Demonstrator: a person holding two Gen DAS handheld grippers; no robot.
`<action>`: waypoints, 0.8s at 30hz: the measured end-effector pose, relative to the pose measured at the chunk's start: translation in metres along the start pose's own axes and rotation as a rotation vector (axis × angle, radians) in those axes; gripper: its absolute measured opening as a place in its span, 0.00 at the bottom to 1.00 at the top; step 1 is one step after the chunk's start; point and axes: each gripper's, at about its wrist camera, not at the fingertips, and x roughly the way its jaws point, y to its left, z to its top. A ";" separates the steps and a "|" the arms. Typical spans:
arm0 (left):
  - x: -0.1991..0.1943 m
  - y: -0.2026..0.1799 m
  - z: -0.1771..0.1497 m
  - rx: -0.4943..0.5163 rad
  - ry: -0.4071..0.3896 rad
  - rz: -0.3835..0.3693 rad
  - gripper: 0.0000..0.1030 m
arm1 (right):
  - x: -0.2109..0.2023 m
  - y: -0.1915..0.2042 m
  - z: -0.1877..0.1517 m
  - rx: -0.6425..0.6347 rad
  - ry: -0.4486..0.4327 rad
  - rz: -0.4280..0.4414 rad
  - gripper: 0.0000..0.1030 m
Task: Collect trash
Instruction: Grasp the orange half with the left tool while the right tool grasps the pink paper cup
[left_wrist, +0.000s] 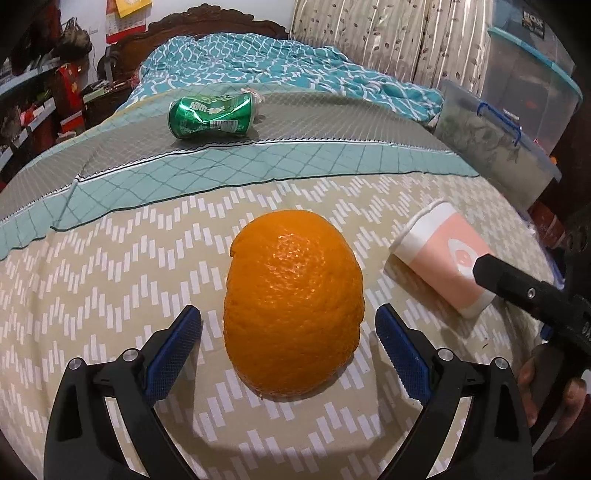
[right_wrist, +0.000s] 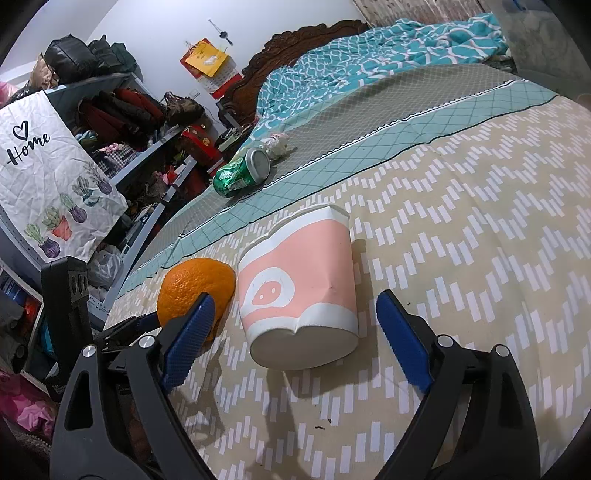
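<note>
- Three trash items on the bedspread (left_wrist: 110, 258): orange peel (left_wrist: 293, 306), paper cup (left_wrist: 443, 258), green can (left_wrist: 212, 115). Peel is the landmark.
- Paper cup: just right of the peel, apart from it, lying on its side, rim pointing away from the grippers. Pink with white bands and a white pig-like face print, wall dented.
- Green can: well beyond the peel on the grey quilted band, crushed, lying on its side. A small crumpled wad (right_wrist: 276, 144) sits just behind it.
- Teal blanket (left_wrist: 258, 62) bunched far beyond the peel by the carved headboard; clear storage bins (left_wrist: 517, 122) far right; cluttered shelving (right_wrist: 122, 122) far left.
- Peel: domed hollow shell, bright orange, pebbled and glossy, open side down.
- Left gripper (left_wrist: 288, 326): jaws spread wide, one either side of the peel's near end, pads clear of it, gripping nothing.
- Right gripper (right_wrist: 295, 317): spread wide, flanking the cup's base, no contact, nothing gripped. Nothing blocks either approach.
</note>
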 end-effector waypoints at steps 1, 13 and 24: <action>0.001 -0.001 0.000 0.002 0.001 0.003 0.89 | 0.000 0.000 0.000 0.000 0.000 0.000 0.86; 0.005 -0.005 0.002 0.011 0.015 0.011 0.92 | 0.003 0.004 0.004 -0.001 0.010 0.028 0.88; 0.004 0.000 0.005 -0.027 0.013 -0.036 0.92 | 0.004 -0.001 0.003 -0.005 0.014 0.051 0.90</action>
